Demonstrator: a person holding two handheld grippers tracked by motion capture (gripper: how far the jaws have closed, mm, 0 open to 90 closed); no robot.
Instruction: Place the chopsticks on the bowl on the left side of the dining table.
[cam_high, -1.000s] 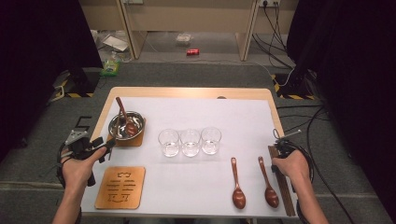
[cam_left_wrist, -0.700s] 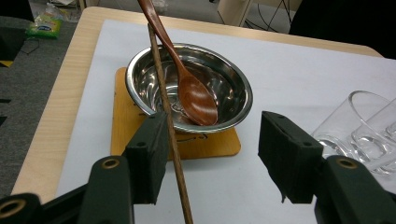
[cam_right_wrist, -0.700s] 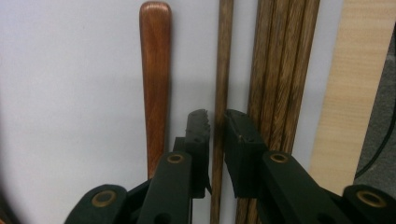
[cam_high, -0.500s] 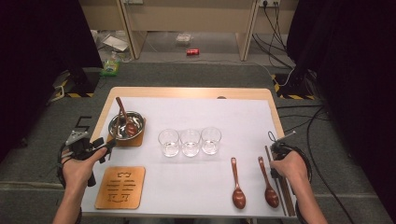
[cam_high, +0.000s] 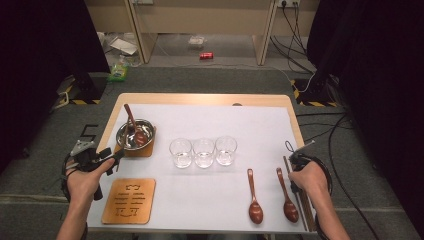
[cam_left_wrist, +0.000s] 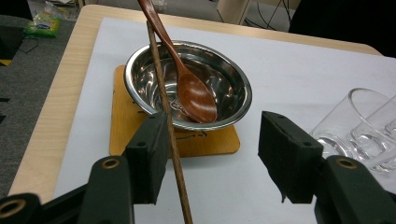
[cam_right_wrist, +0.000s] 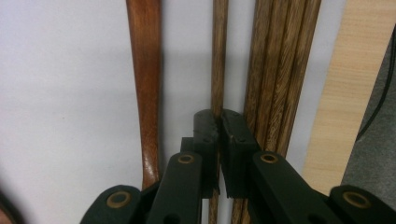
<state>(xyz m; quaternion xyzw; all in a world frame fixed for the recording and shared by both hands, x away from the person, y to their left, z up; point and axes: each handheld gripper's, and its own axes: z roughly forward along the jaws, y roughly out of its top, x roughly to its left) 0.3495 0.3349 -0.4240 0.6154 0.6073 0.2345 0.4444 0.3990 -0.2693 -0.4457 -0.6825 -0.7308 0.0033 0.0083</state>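
High view: my right gripper (cam_high: 296, 167) sits at the lower right bench (cam_high: 210, 100) edge.

Left gripper view: the fingers (cam_left_wrist: 149, 154) gape wide, one chopstick (cam_left_wrist: 163, 98) leaning loose against the bowl (cam_left_wrist: 187, 84); it could slip.

Right gripper view: fingers (cam_right_wrist: 208, 130), having just been closing, pinch a single chopstick (cam_right_wrist: 219, 51) beside the bundle (cam_right_wrist: 280, 60), which may drag along.

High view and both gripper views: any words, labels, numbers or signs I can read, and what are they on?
No readable text anywhere.
Front wooden coaster: a cut-out ornamental sign, possibly a character; I cannot read it.
Red can on the floor: print too small to read.
Green packet on the floor: print too blurred to read.
Metal bowl, spoons and glasses: no markings visible.
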